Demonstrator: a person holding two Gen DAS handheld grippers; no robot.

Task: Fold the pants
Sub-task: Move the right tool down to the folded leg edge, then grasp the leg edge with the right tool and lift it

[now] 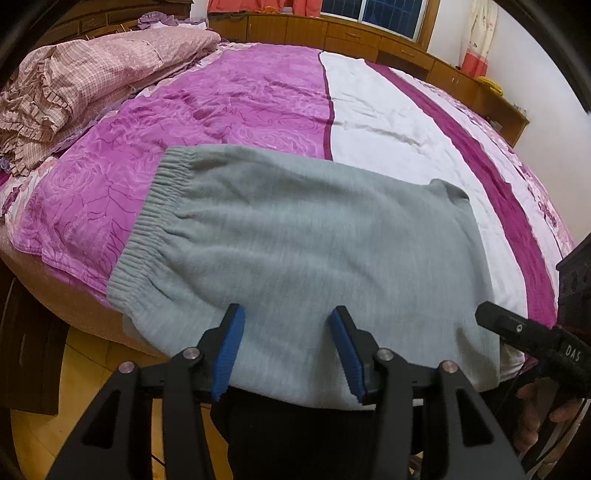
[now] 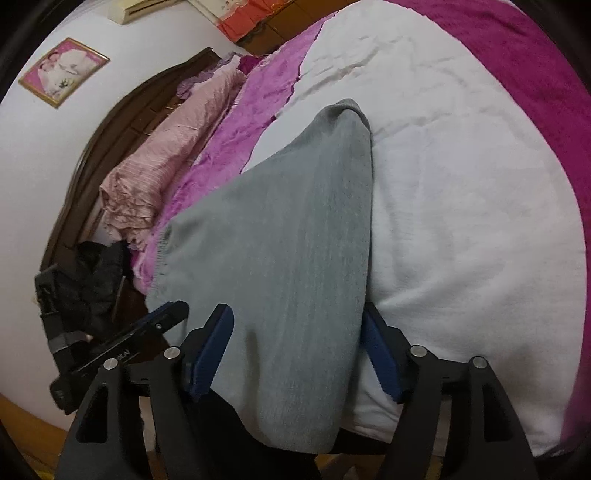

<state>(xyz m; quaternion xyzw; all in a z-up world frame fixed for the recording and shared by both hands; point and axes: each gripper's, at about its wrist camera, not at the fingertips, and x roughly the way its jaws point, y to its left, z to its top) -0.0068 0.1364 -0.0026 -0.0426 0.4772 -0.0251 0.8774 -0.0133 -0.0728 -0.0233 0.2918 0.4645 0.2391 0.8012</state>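
Nearest the lens in the left wrist view: left gripper, blue pads spread apart over the near hem of the grey pants, nothing pinched between them, cloth lying slack beneath. Same story in the right wrist view: right gripper hovering at the near edge with blue pads parted wide, released, grey fabric passing between them but not squeezed.

Pants folded into a compact block on the near side of the bed, ribbed elastic waistband along the left edge, near hem drooping slightly over the mattress edge. Resting partly on the purple rose-patterned blanket, partly on the white stripe to the right.

Around it: heaped pink checked bedding at far left, well apart from the pants; dark headboard behind that heap; framed picture on the wall above. Wooden cabinets along the far wall under a window. Wood floor at lower left.

Crowding the near right of the left wrist view: the other gripper's black body and a hand on it, just beside the pants' right corner. Dark clothing directly below the hem.
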